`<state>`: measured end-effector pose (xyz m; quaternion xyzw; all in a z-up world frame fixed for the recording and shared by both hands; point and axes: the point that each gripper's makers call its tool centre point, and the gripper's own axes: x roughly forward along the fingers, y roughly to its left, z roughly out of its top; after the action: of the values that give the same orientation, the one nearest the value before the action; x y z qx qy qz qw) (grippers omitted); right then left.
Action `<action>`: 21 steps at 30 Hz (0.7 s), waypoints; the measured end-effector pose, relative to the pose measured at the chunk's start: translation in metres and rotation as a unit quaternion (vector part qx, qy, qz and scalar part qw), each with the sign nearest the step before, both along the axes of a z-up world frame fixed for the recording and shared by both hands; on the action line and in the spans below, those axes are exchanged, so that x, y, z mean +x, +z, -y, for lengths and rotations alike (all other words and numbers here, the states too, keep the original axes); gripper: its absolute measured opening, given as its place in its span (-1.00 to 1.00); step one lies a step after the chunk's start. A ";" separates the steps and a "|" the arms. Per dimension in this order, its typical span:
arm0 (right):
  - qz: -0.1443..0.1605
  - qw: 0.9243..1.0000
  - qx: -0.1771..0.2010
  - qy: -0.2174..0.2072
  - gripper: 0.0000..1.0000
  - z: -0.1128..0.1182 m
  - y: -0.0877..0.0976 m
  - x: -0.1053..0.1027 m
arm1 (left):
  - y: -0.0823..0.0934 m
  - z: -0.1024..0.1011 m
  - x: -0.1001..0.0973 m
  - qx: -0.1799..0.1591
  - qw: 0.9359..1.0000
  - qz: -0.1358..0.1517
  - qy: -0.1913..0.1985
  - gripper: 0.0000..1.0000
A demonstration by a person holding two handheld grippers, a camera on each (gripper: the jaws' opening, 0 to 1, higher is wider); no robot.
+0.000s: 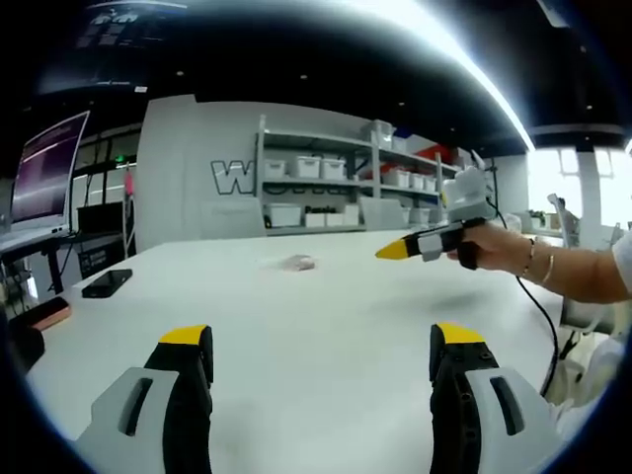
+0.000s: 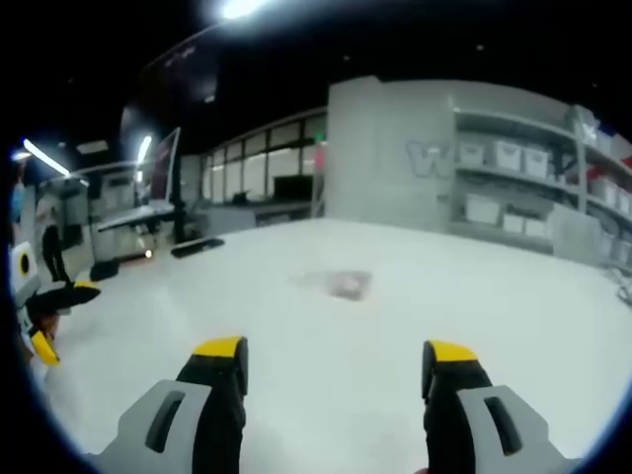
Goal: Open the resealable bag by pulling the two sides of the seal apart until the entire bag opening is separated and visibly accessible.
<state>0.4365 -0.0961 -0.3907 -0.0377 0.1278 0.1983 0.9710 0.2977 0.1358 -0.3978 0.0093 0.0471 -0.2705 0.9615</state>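
Observation:
A small clear resealable bag (image 1: 297, 262) with something pinkish inside lies flat on the white table (image 1: 326, 326), well ahead of my left gripper (image 1: 321, 341), whose jaws stand wide open and empty. The right gripper (image 1: 398, 250) enters the left gripper view from the right, held by a person's hand above the table, to the right of the bag; its yellow tips look together from this side. In the right gripper view the bag (image 2: 341, 283) lies ahead on the table (image 2: 513, 316), and my right gripper (image 2: 336, 355) shows its jaws apart with nothing between them.
A dark phone (image 1: 107, 282) and an orange-edged object (image 1: 47, 314) lie at the table's left edge. Shelves with white bins (image 1: 326, 188) stand behind the table. The left gripper (image 2: 49, 311) shows at the left edge of the right gripper view. Desks and a monitor (image 2: 163, 168) stand beyond.

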 end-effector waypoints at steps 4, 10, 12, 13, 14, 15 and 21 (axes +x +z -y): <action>-0.004 1.000 -0.005 -0.001 0.42 0.000 -0.002 0.002 | 0.000 0.000 0.001 0.000 1.000 -0.001 0.000 0.80; -0.003 1.000 -0.019 0.006 0.40 -0.007 -0.004 0.006 | 0.000 0.002 0.002 0.000 1.000 -0.002 -0.004 0.80; -0.002 1.000 -0.022 0.006 0.39 -0.008 -0.003 0.008 | 0.000 0.002 0.002 0.000 1.000 -0.001 -0.004 0.80; -0.002 1.000 -0.023 0.006 0.39 -0.008 -0.003 0.008 | 0.001 0.001 0.002 0.000 1.000 0.000 -0.003 0.80; -0.002 1.000 -0.024 0.005 0.39 -0.009 -0.003 0.009 | 0.001 0.000 0.002 -0.001 1.000 0.001 -0.002 0.80; -0.002 1.000 -0.025 0.005 0.38 -0.009 -0.004 0.010 | 0.002 -0.001 0.002 -0.002 1.000 0.002 -0.002 0.80; -0.006 1.000 -0.027 0.007 0.37 -0.014 -0.007 0.015 | 0.003 -0.004 0.003 -0.006 1.000 0.004 0.002 0.80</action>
<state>0.4520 -0.0820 -0.3976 -0.0636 0.1384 0.2017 0.9675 0.3007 0.1403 -0.3947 0.0049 0.0421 -0.2686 0.9623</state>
